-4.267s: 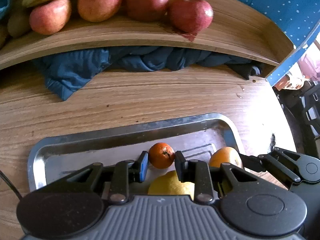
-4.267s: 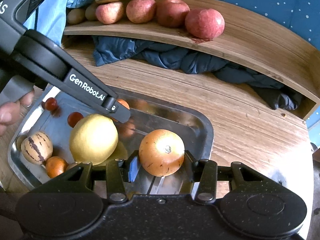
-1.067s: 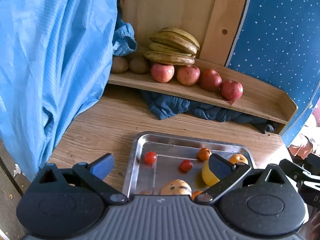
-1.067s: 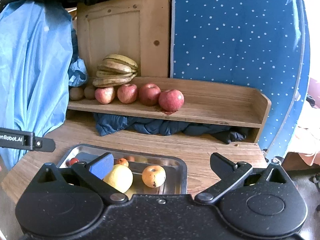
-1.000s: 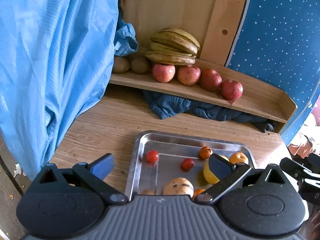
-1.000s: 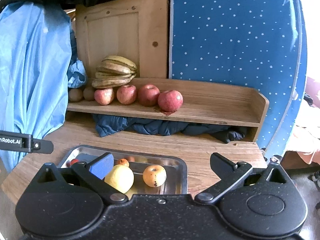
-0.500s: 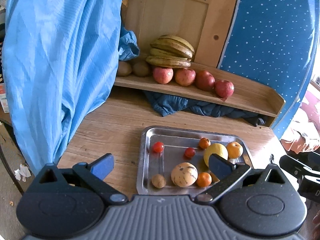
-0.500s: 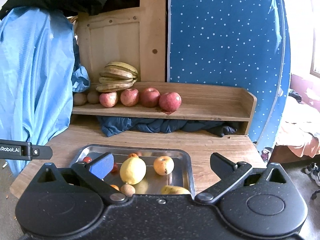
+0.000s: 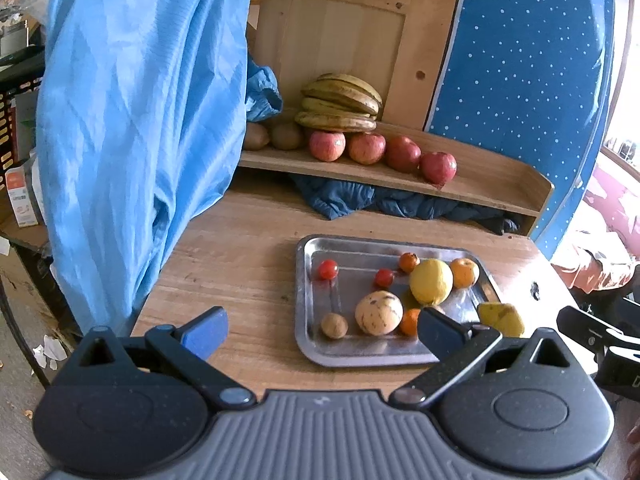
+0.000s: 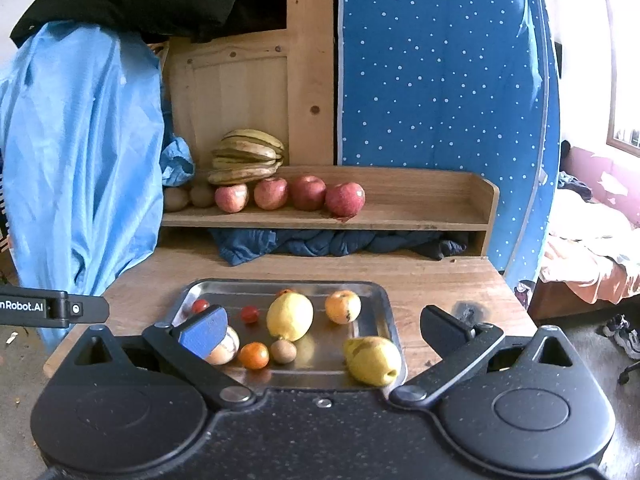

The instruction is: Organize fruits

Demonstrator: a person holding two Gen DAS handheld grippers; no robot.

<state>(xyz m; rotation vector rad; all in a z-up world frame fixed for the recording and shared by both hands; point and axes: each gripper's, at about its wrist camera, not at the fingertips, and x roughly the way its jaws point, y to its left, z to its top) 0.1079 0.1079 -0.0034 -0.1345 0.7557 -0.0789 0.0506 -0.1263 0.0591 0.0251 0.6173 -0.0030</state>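
A steel tray (image 9: 308,280) (image 10: 382,300) on the wooden table holds a lemon (image 9: 431,281) (image 10: 289,316), an orange fruit (image 9: 464,272) (image 10: 342,307), a pale striped melon (image 9: 378,313), small tangerines, cherry tomatoes (image 9: 327,269), a kiwi (image 10: 283,351) and a yellow pear (image 10: 372,360) at its near right corner. Apples (image 10: 307,193) and bananas (image 10: 245,156) sit on the back shelf. My left gripper (image 9: 320,330) is open and empty, held back above the table's near edge. My right gripper (image 10: 320,330) is open and empty, above the tray's near side.
A blue plastic sheet (image 9: 132,120) hangs at the left. A dark blue cloth (image 10: 320,246) lies under the wooden shelf (image 10: 420,216). A blue dotted panel (image 10: 440,80) stands behind. The table's right edge drops toward a bed (image 10: 592,256).
Both grippers have pulled back and up from the tray and opened wide. The orange fruit that the right gripper held 4.3 s ago now lies in the tray.
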